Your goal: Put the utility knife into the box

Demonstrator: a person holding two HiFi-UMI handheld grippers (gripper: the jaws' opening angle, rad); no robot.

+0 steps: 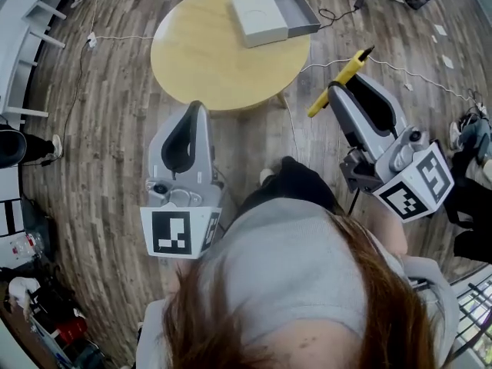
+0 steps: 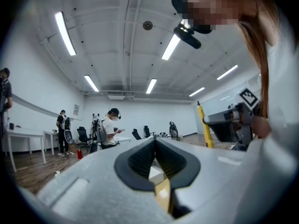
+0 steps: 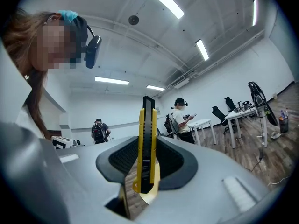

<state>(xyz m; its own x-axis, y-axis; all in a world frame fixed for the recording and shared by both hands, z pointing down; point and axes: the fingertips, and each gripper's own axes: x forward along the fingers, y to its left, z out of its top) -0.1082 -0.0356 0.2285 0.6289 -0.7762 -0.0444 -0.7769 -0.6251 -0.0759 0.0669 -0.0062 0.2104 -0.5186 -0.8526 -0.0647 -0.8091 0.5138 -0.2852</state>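
The yellow utility knife sticks up and forward out of my right gripper, which is shut on its handle end. In the right gripper view the knife stands upright between the dark pads of my right gripper. The grey and white box lies open at the far edge of the round wooden table, well ahead of both grippers. My left gripper hangs over the floor just short of the table, shut with nothing in it. In its own view my left gripper has its tips together.
White cables trail over the wooden floor right of the table. White furniture stands at the far left. In the gripper views, people stand among desks and chairs in the room behind.
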